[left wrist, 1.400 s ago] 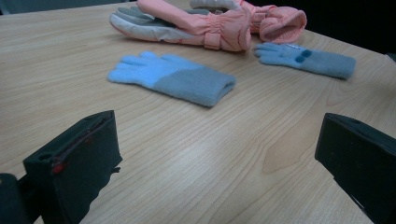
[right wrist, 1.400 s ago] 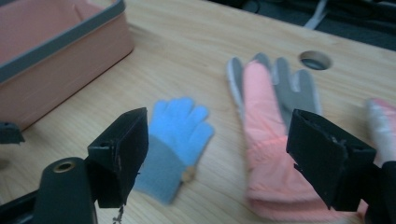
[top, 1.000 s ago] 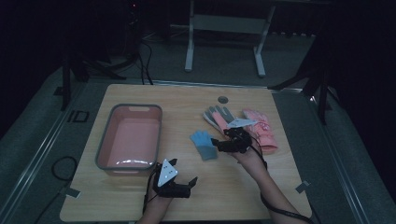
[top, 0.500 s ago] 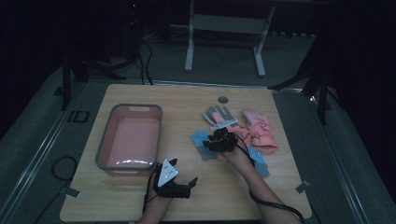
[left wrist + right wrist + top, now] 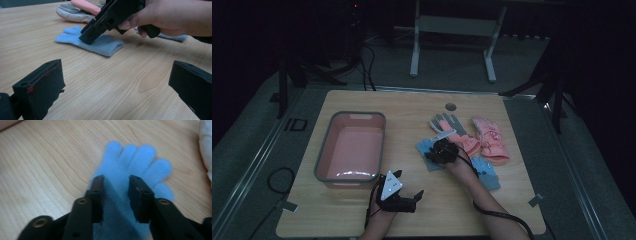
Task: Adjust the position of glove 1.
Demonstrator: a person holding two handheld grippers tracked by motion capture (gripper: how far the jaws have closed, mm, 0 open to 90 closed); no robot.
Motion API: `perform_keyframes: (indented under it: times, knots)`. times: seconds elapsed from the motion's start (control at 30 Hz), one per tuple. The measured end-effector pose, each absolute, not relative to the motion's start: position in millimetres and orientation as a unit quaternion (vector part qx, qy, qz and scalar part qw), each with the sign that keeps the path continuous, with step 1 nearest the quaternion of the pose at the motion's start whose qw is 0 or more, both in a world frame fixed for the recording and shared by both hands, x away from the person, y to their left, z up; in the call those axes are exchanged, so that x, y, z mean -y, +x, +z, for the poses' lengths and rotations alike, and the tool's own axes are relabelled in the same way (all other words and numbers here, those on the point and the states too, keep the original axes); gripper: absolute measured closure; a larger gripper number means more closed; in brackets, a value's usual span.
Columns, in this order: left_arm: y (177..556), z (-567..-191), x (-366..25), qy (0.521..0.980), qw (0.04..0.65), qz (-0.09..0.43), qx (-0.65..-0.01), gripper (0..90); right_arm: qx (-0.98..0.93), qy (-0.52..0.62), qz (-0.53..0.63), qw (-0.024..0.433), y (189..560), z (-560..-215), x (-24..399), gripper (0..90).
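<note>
A light blue glove [image 5: 425, 149] [image 5: 105, 45] [image 5: 135, 157] lies flat on the wooden table [image 5: 412, 110], fingers pointing away from the person. My right gripper [image 5: 432, 156] [image 5: 88, 37] [image 5: 116, 182] points down onto its palm. The jaws have just been closing and stand narrow, one on each side of the fabric, with a gap still between the pads and the cloth. My left gripper [image 5: 417, 195] [image 5: 115, 75] rests near the front edge, open wide, nothing between its jaws. A second blue glove [image 5: 488, 172] lies beside the right forearm.
A pink tub [image 5: 318, 170] with a grey rim stands at the left. A grey glove [image 5: 447, 122] [image 5: 72, 13] and pink gloves [image 5: 489, 137] lie just behind the right gripper. A round hole [image 5: 451, 106] sits near the table's far edge.
The right gripper has moved left and down, from above the grey and pink gloves onto the blue glove. Its jaws have narrowed. The left gripper has stayed put.
</note>
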State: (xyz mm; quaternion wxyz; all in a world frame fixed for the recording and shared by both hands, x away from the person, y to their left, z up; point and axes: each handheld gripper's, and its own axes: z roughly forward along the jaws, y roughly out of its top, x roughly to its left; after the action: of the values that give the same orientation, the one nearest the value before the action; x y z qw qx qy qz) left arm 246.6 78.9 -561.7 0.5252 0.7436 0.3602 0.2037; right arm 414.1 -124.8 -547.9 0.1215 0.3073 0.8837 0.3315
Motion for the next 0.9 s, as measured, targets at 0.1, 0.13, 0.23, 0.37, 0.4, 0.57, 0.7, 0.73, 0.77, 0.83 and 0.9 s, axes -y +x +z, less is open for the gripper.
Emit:
perform_keyframes:
  times: [0.1,0.13,0.23,0.37,0.4,0.57,0.7,0.73,0.77,0.83,0.9]
  knots:
    - [246.5,-561.7,-78.8,0.744,0.525,0.205,-0.36,0.1,-0.875,0.325,0.337,0.122,413.1,-549.0,125.2,82.5]
    - [246.6,-561.7,-78.8,0.744,0.524,0.205,-0.36,0.1,-0.872,0.333,0.336,0.123,412.6,-548.7,124.0,83.7]
    - [246.8,-561.7,-79.0,0.743,0.525,0.204,-0.361,0.1,-0.866,0.352,0.333,0.121,410.1,-543.4,120.8,86.8]
    - [246.9,-561.7,-78.9,0.744,0.524,0.204,-0.361,0.1,-0.856,0.356,0.349,0.134,398.4,-518.4,125.3,87.4]
    - [246.8,-561.6,-78.9,0.745,0.523,0.204,-0.36,0.1,-0.853,0.359,0.355,0.137,395.8,-512.7,127.3,87.5]
    - [246.7,-561.7,-78.9,0.743,0.525,0.204,-0.361,0.1,-0.843,0.355,0.375,0.152,372.9,-478.9,143.5,87.4]
    - [246.9,-561.7,-78.8,0.744,0.524,0.204,-0.362,0.1,-0.837,0.36,0.381,0.155,354.6,-466.2,156.3,87.4]
    - [246.9,-561.7,-78.8,0.743,0.524,0.204,-0.362,0.1,-0.837,0.36,0.382,0.156,348.8,-463.9,160.6,87.4]
    - [246.9,-561.7,-78.8,0.743,0.524,0.204,-0.362,0.1,-0.837,0.36,0.382,0.156,348.8,-463.9,160.6,87.4]
    - [246.9,-561.7,-78.8,0.744,0.523,0.205,-0.362,0.1,-0.834,0.364,0.384,0.157,335.8,-462.6,169.5,87.5]
    - [246.9,-561.7,-78.7,0.743,0.523,0.205,-0.362,0.1,-0.829,0.372,0.387,0.154,325.5,-465.0,175.4,87.5]
